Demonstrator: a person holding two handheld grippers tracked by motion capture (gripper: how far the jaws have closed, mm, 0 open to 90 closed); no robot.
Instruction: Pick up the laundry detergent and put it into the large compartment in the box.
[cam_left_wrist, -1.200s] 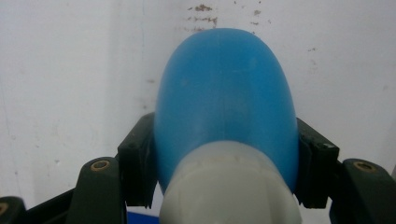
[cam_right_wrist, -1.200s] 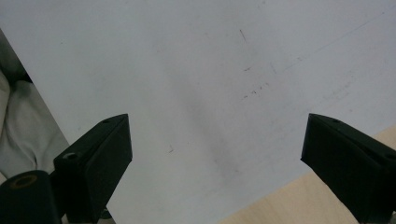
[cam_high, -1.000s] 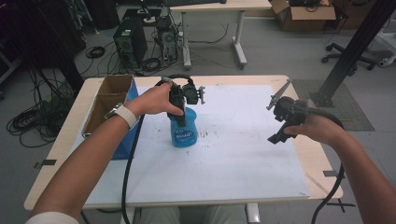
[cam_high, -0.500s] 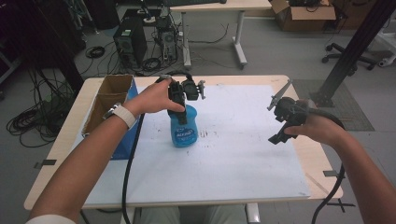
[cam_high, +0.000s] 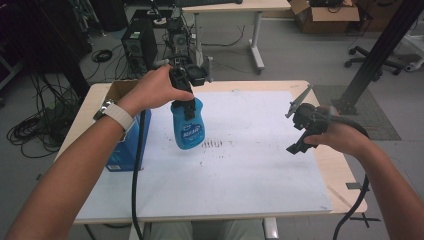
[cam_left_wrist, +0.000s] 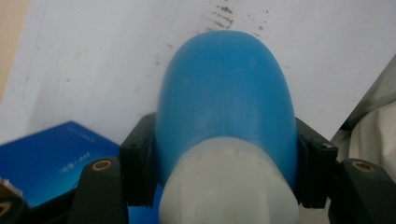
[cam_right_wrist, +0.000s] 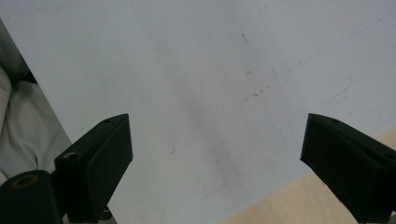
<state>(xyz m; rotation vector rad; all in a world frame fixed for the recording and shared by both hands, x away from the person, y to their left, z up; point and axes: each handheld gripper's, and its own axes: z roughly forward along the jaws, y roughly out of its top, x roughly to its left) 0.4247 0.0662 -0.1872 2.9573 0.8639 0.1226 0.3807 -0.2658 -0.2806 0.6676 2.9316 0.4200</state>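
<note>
Nearest the person, the bare white sheet (cam_high: 240, 185) covering the wooden table (cam_high: 345, 170) lies open, scuffed with dark specks toward its middle. Over its right side the right gripper (cam_high: 299, 125) hangs in the air, jaws spread wide with nothing between them; in the right gripper view they frame plain sheet and a strip of wood edge.

Farther in, the left gripper (cam_high: 186, 92) pinches the blue plastic bottle with a white cap (cam_high: 188, 125) just below the cap, one pad on each shoulder, as the left gripper view shows. The bottle hangs over the sheet's left-centre, seemingly clear of the surface. It looks light and smooth-walled, probably slick and a little yielding, so the narrow neck under the cap seems the safest place to hold; the rounded belly would likely slide out.

Left of it, the blue rectangular box (cam_high: 127, 145) sits at the table edge, with an open brown cardboard box (cam_high: 120, 90) beyond. Both crowd any move leftward.
</note>
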